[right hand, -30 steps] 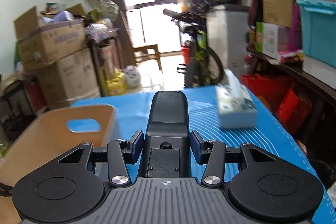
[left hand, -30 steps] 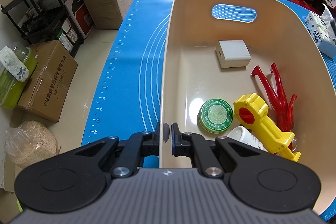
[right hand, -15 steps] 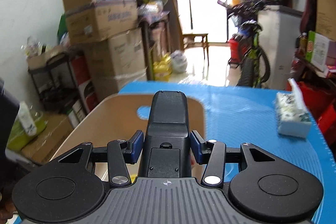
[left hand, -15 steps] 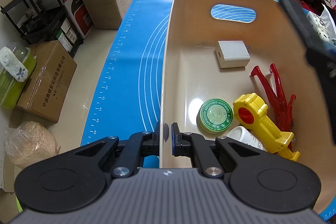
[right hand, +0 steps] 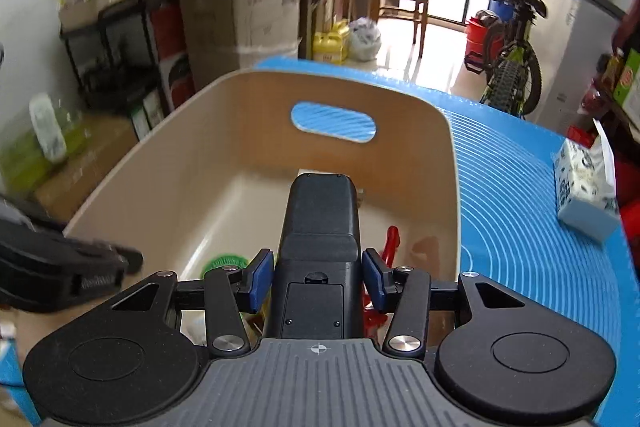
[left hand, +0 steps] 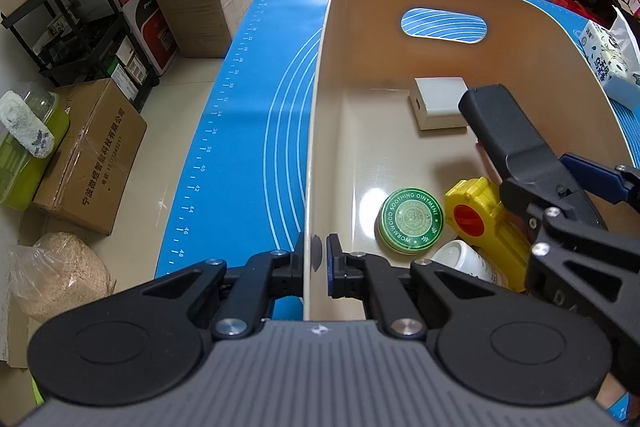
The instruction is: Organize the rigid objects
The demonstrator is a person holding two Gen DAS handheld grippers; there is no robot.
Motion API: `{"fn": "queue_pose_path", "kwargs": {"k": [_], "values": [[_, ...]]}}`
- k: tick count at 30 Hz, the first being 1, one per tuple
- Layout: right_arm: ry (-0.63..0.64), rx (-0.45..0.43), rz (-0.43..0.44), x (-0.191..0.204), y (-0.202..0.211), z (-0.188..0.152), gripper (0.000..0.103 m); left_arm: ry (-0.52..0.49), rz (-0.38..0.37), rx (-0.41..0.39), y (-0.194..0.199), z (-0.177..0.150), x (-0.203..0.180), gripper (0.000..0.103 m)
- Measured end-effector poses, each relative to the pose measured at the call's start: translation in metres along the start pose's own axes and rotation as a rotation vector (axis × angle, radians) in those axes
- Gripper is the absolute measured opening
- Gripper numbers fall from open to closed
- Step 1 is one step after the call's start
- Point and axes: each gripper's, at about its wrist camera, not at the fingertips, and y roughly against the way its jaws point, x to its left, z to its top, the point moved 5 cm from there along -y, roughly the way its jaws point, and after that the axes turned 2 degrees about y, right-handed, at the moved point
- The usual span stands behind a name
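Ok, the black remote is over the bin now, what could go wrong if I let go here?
1. The black plastic remote in the right gripper hangs above the yellow toy tool and red plastic pliers; dropped, it may land tilted on them.
2. It could strike the white square charger just ahead.
3. The left gripper pinches the beige plastic bin's wall; a jolt might shift the bin.

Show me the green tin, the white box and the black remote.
Green tin (left hand: 410,219), left wrist view, middle of its printed lid.
White box (left hand: 438,97), left wrist view, its top face.
Black remote (right hand: 322,211), right wrist view, upper body ahead of the pads.
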Motion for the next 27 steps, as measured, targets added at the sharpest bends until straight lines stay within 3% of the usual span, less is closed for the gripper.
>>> {"fn": "queue_pose_path", "kwargs": {"k": [6,14,20,21,22,24,27], "values": [[0.021,0.030,-0.004,-0.002,-0.001,-0.002,0.054,-0.001,0.001,0.000,0.000,0.001,0.003,0.008],[-0.067,-0.041,0.057,-0.017,0.029,0.000,0.071,0.007,0.016,-0.025,0.010,0.002,0.004,0.010],[-0.098,-0.102,0.071,-0.033,0.066,0.001,0.080,0.012,0.062,-0.095,0.037,0.006,0.004,0.018],[-0.105,-0.111,0.074,-0.034,0.072,0.000,0.080,0.009,0.066,-0.104,0.042,0.005,0.003,0.027],[-0.110,-0.119,0.077,-0.037,0.078,-0.001,0.082,0.012,0.069,-0.111,0.047,0.004,0.001,0.045],[-0.116,-0.135,0.076,-0.042,0.091,-0.003,0.084,0.024,0.069,-0.144,0.061,0.001,-0.003,0.060],[-0.125,-0.151,0.069,-0.048,0.108,-0.007,0.088,0.019,0.057,-0.184,0.081,-0.003,-0.013,0.063]]}}
